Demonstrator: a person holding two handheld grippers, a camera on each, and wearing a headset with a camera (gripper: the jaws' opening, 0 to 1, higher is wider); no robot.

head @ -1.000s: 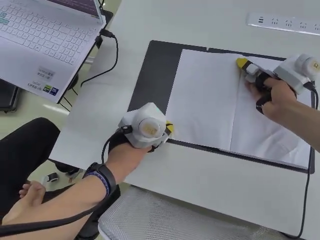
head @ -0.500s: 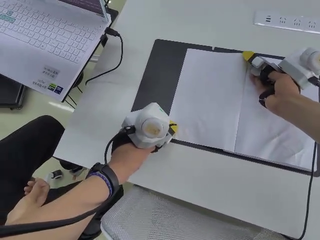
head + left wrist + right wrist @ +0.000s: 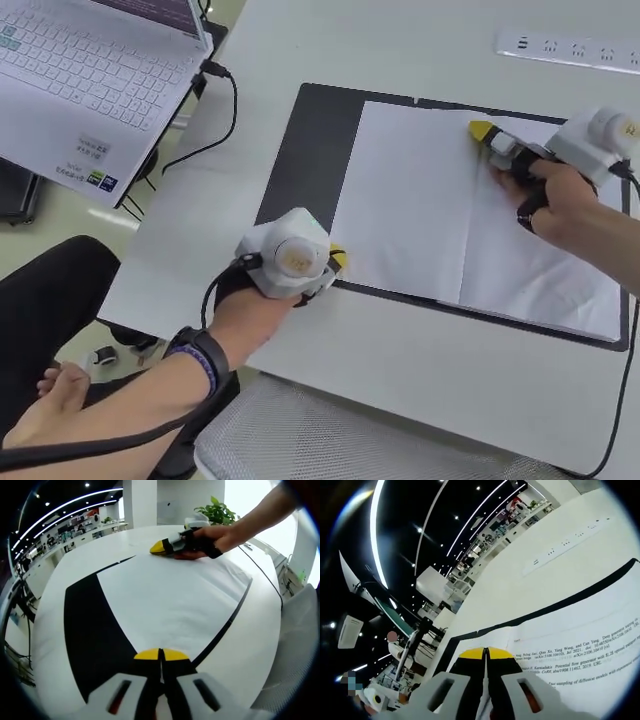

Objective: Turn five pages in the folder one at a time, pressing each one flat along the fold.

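Observation:
The folder [image 3: 310, 150] lies open on the white table, black cover at the left, white pages [image 3: 410, 200] spread flat. My right gripper [image 3: 483, 131] is shut, with its yellow tips pressed on the paper at the centre fold [image 3: 466, 250] near the top edge. In the right gripper view its jaws [image 3: 485, 653] meet over a printed page [image 3: 580, 660]. My left gripper [image 3: 338, 262] is shut and rests at the lower left corner of the left page. In the left gripper view its tips [image 3: 161, 654] sit on the black cover [image 3: 85, 630], and the right gripper [image 3: 162, 547] shows across the sheet.
An open laptop [image 3: 90, 80] stands at the far left with a black cable [image 3: 215, 110] running toward the table. A white power strip [image 3: 565, 48] lies at the back right. A mesh chair seat [image 3: 330, 440] is below the table's near edge.
The right gripper slid slightly up the fold toward the top edge, then came back down a little. The left gripper has stayed at the page corner.

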